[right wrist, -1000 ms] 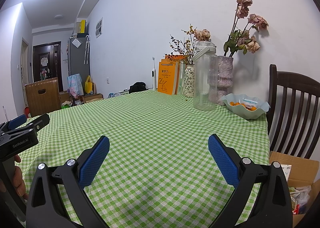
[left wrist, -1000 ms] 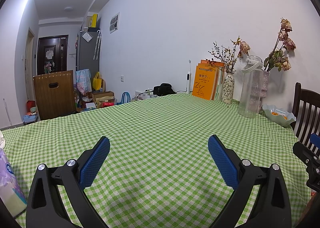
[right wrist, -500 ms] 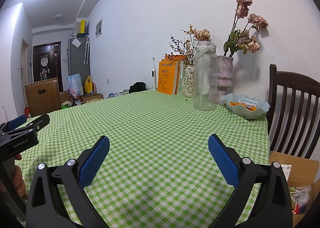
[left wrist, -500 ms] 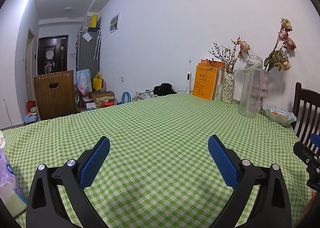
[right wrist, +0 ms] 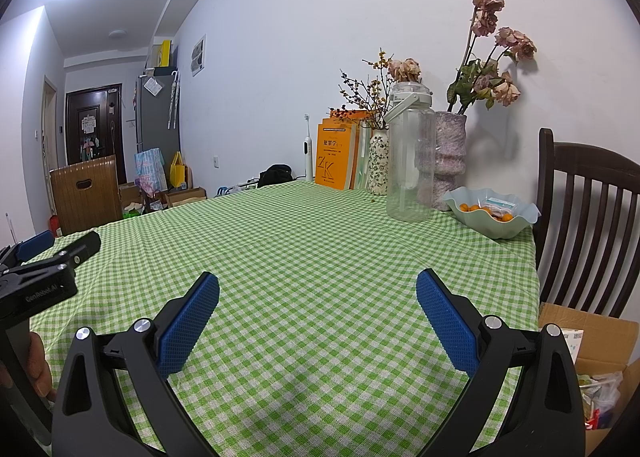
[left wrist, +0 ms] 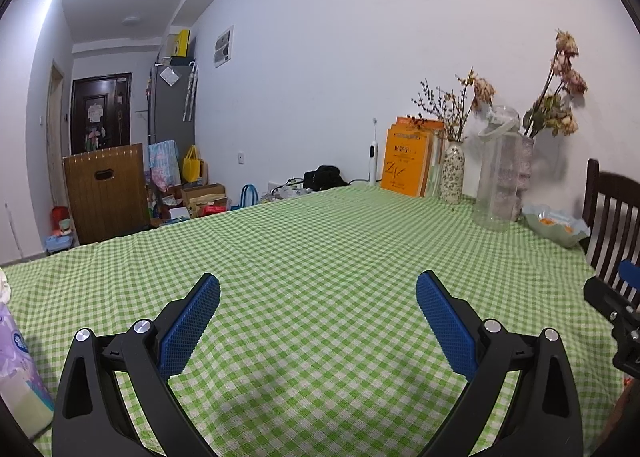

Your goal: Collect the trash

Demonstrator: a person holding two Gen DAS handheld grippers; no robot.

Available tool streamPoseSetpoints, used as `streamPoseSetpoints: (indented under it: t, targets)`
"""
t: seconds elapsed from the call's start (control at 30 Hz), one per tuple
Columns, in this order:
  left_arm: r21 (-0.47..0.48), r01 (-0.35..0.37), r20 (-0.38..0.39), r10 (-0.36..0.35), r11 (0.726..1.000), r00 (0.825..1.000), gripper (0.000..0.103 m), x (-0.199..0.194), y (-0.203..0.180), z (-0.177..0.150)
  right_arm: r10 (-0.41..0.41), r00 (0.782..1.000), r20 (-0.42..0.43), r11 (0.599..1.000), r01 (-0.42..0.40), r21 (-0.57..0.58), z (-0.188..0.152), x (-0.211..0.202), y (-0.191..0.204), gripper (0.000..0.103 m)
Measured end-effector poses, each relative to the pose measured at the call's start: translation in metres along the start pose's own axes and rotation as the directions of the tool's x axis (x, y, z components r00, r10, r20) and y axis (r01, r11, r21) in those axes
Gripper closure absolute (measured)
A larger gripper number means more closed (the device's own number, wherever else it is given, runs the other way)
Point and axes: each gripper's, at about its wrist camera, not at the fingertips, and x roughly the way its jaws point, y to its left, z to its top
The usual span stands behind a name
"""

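Observation:
My left gripper (left wrist: 318,287) hangs open just above the green checked tablecloth (left wrist: 320,241), nothing between its blue pads. My right gripper (right wrist: 318,287) is open too, over the same cloth (right wrist: 320,249), and holds nothing. A cardboard box (right wrist: 592,361) with wrappers and bags inside stands on the floor at the lower right of the right wrist view, beside the table's edge. A purple tissue pack (left wrist: 16,373) lies at the left edge of the left wrist view. No loose trash shows on the cloth ahead.
Along the far wall stand orange books (right wrist: 336,155), a small patterned vase (right wrist: 378,161), a clear jug (right wrist: 410,161), a vase of dried roses (right wrist: 450,161) and a pale bowl (right wrist: 494,213) of small oranges. A dark wooden chair (right wrist: 588,213) is at the right. Boxes and bags crowd the floor (left wrist: 192,197).

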Motion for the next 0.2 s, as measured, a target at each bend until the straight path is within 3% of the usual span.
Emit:
streamPoseSetpoints:
  t: [0.2]
  targets:
    - [-0.027,-0.017,-0.042,0.016,1.0,0.999,0.008,0.0076,0.006,0.0001,0.009,1.0,-0.002,1.0,-0.009,0.003,-0.0021,0.0004,-0.0002,0.008]
